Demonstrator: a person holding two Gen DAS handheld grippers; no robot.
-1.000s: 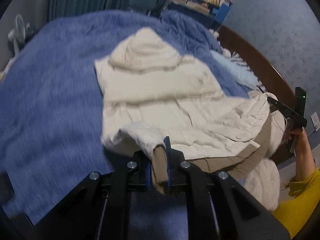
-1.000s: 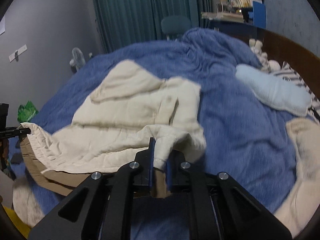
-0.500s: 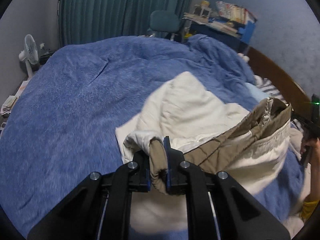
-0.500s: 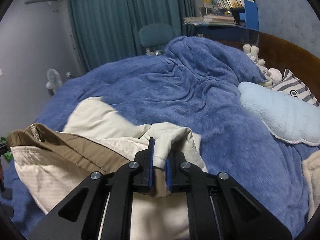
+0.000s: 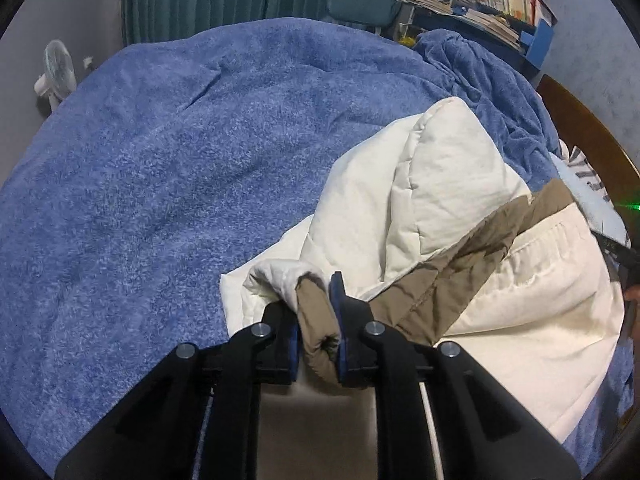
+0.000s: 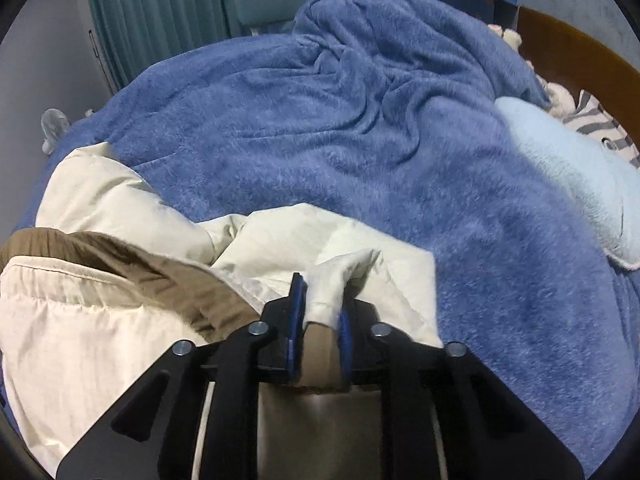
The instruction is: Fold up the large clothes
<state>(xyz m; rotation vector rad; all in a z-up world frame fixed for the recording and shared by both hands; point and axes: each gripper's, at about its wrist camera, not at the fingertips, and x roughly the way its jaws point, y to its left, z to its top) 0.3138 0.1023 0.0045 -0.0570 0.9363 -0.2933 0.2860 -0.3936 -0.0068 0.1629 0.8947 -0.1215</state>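
A cream padded jacket (image 5: pixel 440 184) with a brown lining lies on the blue blanket (image 5: pixel 160 160), its lower part folded up over the body so that a brown band shows. My left gripper (image 5: pixel 314 300) has a bunch of brown lining and cream hem between its blue pads, and its jaws are opening. In the right wrist view the jacket (image 6: pixel 100 320) fills the lower left. My right gripper (image 6: pixel 322 304) holds a cream corner of the hem between its pads, and its jaws are also opening. The fabric still fills both gaps.
The blue blanket (image 6: pixel 360 140) covers the bed and bunches up at the back. A light-blue pillow (image 6: pixel 568 176), a striped plush (image 6: pixel 600 128) and the wooden headboard (image 6: pixel 572 52) lie to the right. A fan (image 5: pixel 56 72), a chair (image 5: pixel 360 0) and a desk with books (image 5: pixel 480 4) stand beyond.
Both grippers carried the jacket's hem forward and down over its body, doubling it so the brown lining shows. The gap between each pair of pads has grown a little.
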